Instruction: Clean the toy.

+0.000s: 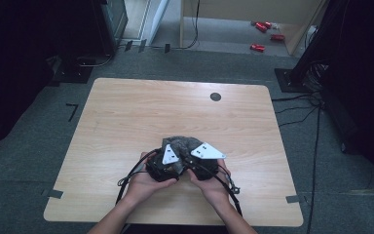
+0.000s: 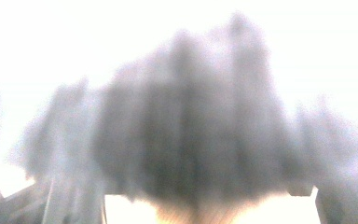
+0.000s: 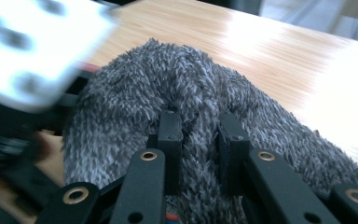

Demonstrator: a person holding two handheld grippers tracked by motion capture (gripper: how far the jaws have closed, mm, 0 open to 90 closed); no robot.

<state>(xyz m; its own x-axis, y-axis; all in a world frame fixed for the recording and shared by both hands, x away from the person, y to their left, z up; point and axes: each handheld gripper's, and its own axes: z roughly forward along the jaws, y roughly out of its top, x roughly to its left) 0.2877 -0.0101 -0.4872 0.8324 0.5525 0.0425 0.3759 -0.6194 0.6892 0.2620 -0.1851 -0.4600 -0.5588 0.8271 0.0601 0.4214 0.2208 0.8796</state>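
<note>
A grey fuzzy cloth [image 1: 179, 142] lies bunched on the wooden table [image 1: 126, 112], near its front middle. Both hands hold their grippers against it, side by side. My right gripper [image 3: 198, 126] is shut on a raised fold of the cloth [image 3: 135, 93], its two black jaws pinching the pile between them. My left gripper [image 1: 172, 148] points into the cloth from the left, and in its own view the cloth [image 2: 191, 130] is a close grey blur. Its jaws are hidden by the cloth. Its grey plate [image 3: 32, 51] shows blurred in the right gripper view.
A small black round plug [image 1: 215, 96] sits in the table's far right part. Red objects [image 1: 263, 29] lie on the floor beyond the table. Cables [image 1: 316, 126] trail over the carpet at the right, and dark equipment stands at both back corners.
</note>
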